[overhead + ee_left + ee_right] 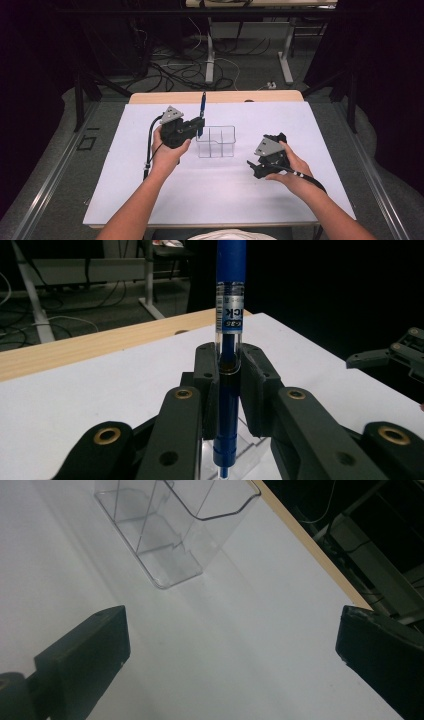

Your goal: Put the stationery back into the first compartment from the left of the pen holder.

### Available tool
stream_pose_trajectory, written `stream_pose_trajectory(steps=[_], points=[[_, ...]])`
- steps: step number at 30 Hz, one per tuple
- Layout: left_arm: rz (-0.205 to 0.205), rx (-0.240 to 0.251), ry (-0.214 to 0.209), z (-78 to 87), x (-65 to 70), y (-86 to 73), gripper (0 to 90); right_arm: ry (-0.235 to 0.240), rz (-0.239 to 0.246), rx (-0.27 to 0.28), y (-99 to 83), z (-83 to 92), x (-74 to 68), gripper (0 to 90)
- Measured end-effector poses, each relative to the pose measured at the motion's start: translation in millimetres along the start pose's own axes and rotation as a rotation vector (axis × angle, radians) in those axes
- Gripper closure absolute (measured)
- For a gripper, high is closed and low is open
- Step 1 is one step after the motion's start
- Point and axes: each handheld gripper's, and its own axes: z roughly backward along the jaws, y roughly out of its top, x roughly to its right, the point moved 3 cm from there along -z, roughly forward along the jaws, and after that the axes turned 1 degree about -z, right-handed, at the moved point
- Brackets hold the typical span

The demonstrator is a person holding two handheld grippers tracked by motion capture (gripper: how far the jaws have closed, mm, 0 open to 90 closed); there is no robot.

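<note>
Right, nearest the person, the right gripper (256,167) hovers over the white worktop (220,195), its fingers spread wide with nothing between them. Just beyond, at the middle, stands the clear plastic divided organiser box (216,141), well apart from that gripper. At the box's left edge the left gripper (230,371) has its fingers pinching a blue pen with a clear labelled barrel (229,320), held upright, its lower tip above the box's left compartment. Farther off runs the worktop's pale wooden edge (150,97).
</note>
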Motion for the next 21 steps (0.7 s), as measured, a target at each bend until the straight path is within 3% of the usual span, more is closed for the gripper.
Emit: stream_pose_trajectory(steps=[3,14,21], points=[[0.006,0.001,0.009,-3.1,-2.7,-1.2,79.7,0.003,-0.042,0.003,-2.9,-0.5,2.4,0.0],[0.008,-0.021,0.028,-17.9,-8.3,-9.4,79.7,0.013,-0.113,0.022,-9.9,-4.0,5.1,0.0],[0.014,-0.043,0.035,-25.2,-10.3,-16.5,79.6,0.017,-0.12,0.025,-11.5,-3.9,5.7,0.0]])
